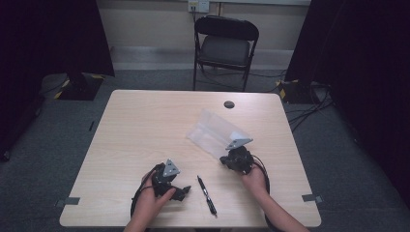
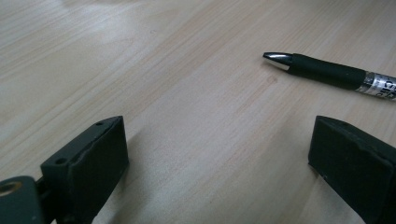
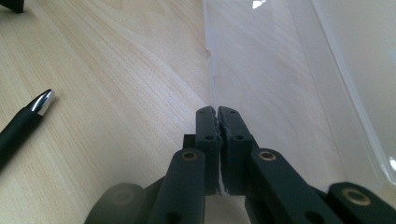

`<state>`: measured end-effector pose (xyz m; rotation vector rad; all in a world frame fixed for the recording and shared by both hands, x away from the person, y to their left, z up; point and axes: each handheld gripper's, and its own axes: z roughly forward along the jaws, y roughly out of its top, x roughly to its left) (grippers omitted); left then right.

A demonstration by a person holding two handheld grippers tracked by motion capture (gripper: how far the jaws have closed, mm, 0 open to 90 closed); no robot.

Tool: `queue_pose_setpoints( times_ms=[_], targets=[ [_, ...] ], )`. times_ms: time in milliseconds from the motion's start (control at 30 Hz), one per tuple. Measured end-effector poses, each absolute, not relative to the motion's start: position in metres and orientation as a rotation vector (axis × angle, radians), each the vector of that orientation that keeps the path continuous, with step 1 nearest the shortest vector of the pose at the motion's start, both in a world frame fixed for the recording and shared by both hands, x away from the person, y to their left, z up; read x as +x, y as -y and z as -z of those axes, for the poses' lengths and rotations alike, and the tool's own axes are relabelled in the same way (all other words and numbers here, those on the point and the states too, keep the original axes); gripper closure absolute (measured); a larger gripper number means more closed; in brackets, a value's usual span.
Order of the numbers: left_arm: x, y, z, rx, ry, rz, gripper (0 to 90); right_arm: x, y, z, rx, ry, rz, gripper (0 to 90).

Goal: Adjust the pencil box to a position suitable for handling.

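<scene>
A light wooden table (image 1: 145, 125) stands on grey carpet, with a black folding chair (image 1: 225, 46) at its far side. A clear plastic bag (image 1: 215, 131) lies right of centre, holding nothing that I can see. The right gripper (image 3: 217, 112) has its jaws pressed together on the bag's near edge. The left gripper (image 1: 183, 192) stands wide open on nothing. Between them lies a black pen (image 1: 206, 194), its silver tip pointing far.
</scene>
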<state>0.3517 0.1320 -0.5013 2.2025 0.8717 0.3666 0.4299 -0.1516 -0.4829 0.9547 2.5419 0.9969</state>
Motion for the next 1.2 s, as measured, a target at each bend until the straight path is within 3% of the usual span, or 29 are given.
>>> queue_pose_setpoints(
  times_ms=[1200],
  targets=[
    [0.352, -0.132, 0.501, 2.205, -0.87, -0.367, 4.3, 0.394, 0.168, 0.483, 0.915, -2.577, -1.014, 87.8]
  ],
)
